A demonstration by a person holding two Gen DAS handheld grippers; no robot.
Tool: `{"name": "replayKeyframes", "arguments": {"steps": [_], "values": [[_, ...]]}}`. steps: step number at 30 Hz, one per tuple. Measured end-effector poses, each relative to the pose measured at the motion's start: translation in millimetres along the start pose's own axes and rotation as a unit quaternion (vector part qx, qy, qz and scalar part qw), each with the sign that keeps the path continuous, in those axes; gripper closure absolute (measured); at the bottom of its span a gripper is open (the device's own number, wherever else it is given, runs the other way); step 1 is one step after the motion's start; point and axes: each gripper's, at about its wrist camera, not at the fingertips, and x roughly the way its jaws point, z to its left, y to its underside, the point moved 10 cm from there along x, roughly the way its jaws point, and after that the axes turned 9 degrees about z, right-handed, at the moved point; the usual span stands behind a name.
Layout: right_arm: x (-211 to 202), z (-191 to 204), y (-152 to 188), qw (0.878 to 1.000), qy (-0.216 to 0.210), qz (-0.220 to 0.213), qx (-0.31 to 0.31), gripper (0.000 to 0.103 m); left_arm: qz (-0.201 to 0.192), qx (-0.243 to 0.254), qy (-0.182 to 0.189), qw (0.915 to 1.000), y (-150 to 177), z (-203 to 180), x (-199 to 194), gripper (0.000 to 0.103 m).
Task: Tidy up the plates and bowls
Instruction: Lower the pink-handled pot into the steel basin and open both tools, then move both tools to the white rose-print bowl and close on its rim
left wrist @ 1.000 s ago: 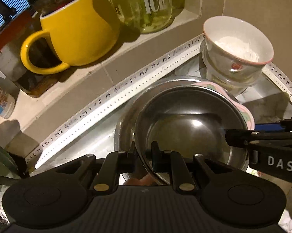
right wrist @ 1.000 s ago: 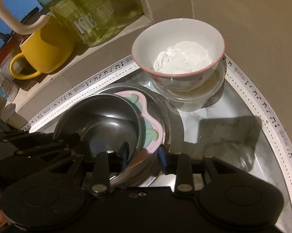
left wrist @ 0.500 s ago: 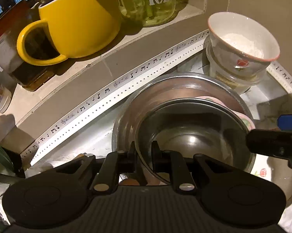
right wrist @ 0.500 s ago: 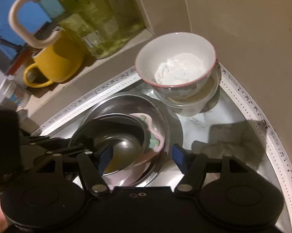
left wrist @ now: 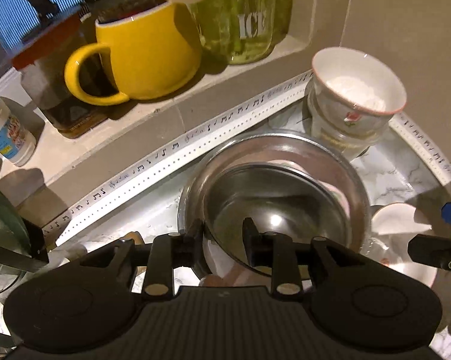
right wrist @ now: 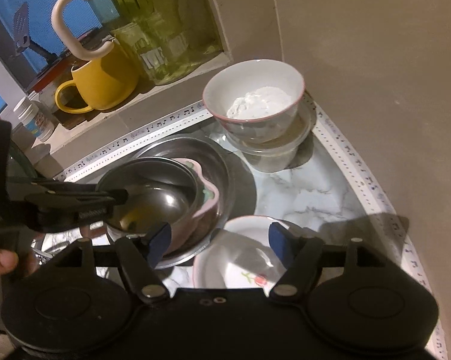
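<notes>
A small steel bowl (left wrist: 276, 210) (right wrist: 156, 198) sits nested in a pink bowl (right wrist: 208, 193), itself inside a larger steel bowl (left wrist: 339, 162) (right wrist: 222, 162). My left gripper (left wrist: 222, 229) straddles the small bowl's near rim, its fingers slightly parted. My right gripper (right wrist: 217, 238) is open and empty, over a white floral bowl (right wrist: 240, 258) (left wrist: 402, 240) lying to the right of the stack. A white bowl holding white powder (left wrist: 357, 90) (right wrist: 255, 99) rests on a clear container (right wrist: 273, 147) behind.
A yellow mug (left wrist: 141, 57) (right wrist: 99, 84), a green "ICE" jar (left wrist: 246, 15) and a small white bottle (left wrist: 6, 132) stand in a wall niche behind. A music-note strip (left wrist: 195, 141) edges the marble counter (right wrist: 309, 192). The wall curves round on the right.
My left gripper has opened from its clamp on the small steel bowl's rim. My right gripper has opened wide and pulled back right, over the white floral bowl.
</notes>
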Motion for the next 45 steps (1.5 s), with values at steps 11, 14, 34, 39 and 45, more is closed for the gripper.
{"name": "replayKeyframes", "arguments": {"steps": [11, 14, 34, 39, 45], "values": [[-33.1, -5.5, 21.7, 1.0, 0.01, -0.017, -0.019, 0.028, -0.038, 0.03, 0.034, 0.9983, 22.4, -16.1, -60.4, 0.076], [-38.4, -7.3, 29.0, 1.0, 0.01, -0.017, -0.02, 0.028, -0.043, 0.037, 0.045, 0.9974, 30.7, -25.0, -73.9, 0.076], [-25.2, -48.5, 67.4, 1.0, 0.025, -0.007, -0.006, 0.024, -0.034, 0.028, 0.123, 0.9914, 72.7, -97.6, -62.6, 0.025], [-9.9, -63.7, 65.8, 1.0, 0.028, 0.001, 0.012, 0.026, -0.024, 0.003, 0.114, 0.9932, 75.1, -109.7, -39.1, 0.025], [4.4, -76.2, 61.4, 0.999, 0.028, 0.009, 0.026, 0.033, -0.005, -0.025, 0.12, 0.9925, 74.7, -112.0, -16.5, 0.026]]}}
